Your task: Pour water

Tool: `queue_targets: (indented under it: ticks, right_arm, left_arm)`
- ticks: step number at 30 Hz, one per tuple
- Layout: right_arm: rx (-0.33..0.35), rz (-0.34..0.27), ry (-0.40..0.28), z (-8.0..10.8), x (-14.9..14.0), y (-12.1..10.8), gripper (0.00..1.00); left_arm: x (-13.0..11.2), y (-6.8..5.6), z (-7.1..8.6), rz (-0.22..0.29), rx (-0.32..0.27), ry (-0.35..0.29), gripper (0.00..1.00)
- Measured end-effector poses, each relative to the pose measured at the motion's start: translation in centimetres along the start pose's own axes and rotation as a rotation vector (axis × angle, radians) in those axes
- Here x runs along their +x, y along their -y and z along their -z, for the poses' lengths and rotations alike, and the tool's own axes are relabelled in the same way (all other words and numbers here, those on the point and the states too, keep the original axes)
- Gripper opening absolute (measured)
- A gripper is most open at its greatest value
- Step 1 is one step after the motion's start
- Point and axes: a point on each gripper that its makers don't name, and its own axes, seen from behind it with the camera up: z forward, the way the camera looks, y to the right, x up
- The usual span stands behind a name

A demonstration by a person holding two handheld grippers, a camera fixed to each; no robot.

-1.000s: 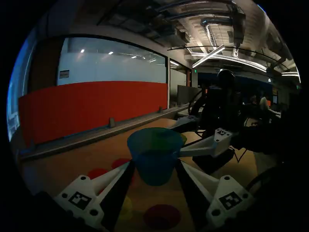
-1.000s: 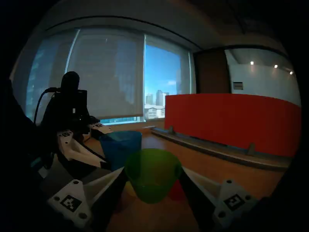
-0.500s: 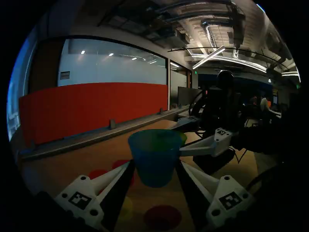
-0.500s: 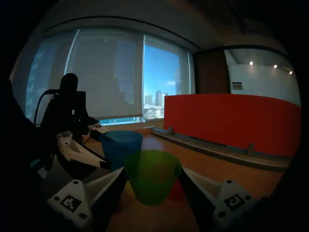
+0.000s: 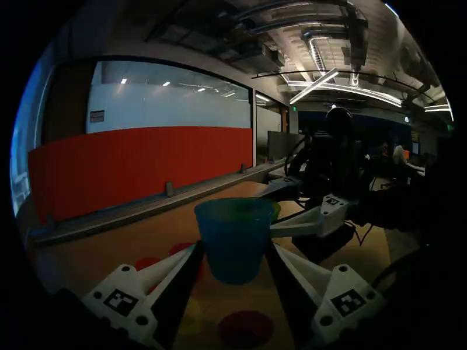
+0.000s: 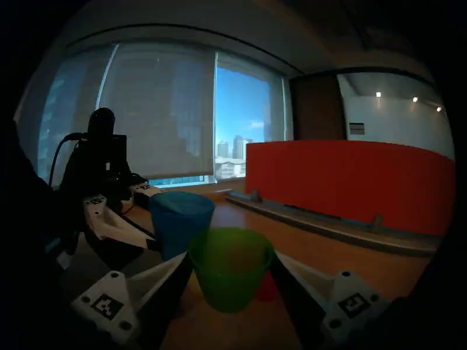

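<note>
The left tool (image 5: pixel 233 248) is part closed, both fingers pressing the sides of the blue cup (image 5: pixel 234 233), which sits between the fingertips above the desk (image 5: pixel 146 239). The right tool (image 6: pixel 231 259) is closed to about the same width on the green cup (image 6: pixel 230 277), held the same way between its own fingertips. Over the last second the blue cup's mouth flattens in the left gripper view, from an open oval to a rim seen almost edge-on. In the right gripper view the blue cup climbs a little, so its rim now stands above the green cup's rim, ahead and to the left of the right tool. The green cup barely shifts. I judge this as the lift before the pour: the blue cup is being brought level and slightly higher, beside the green one, and no tipping has started. Both cups stand upright, long axis vertical, mouths up and narrower bases down. From the left tool, the green rim peeks out just behind the blue cup on its right. The two look close, but whether they touch cannot be told. Whether the blue cup holds water cannot be made out in this dim light.
</note>
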Motion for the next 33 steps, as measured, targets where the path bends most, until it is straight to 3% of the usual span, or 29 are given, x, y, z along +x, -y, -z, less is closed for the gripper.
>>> queue_targets:
  ticks: [12, 24, 33]
  right_arm:
    - [0.002, 0.002, 0.018, 0.5, -0.9, 0.1, 0.92]
    - [0.017, 0.011, 0.039, 0.8, -1.7, 0.9, 0.92]
    - [0.025, 0.013, 0.036, 0.3, -1.6, 1.3, 0.92]
  left_arm:
    - [0.4, 0.6, 0.4, -0.011, 0.016, -0.01, 0.76]
    - [1.7, 1.3, 0.9, -0.088, 0.057, -0.032, 0.76]
    - [1.9, 0.8, 1.0, -0.125, 0.055, -0.034, 0.76]
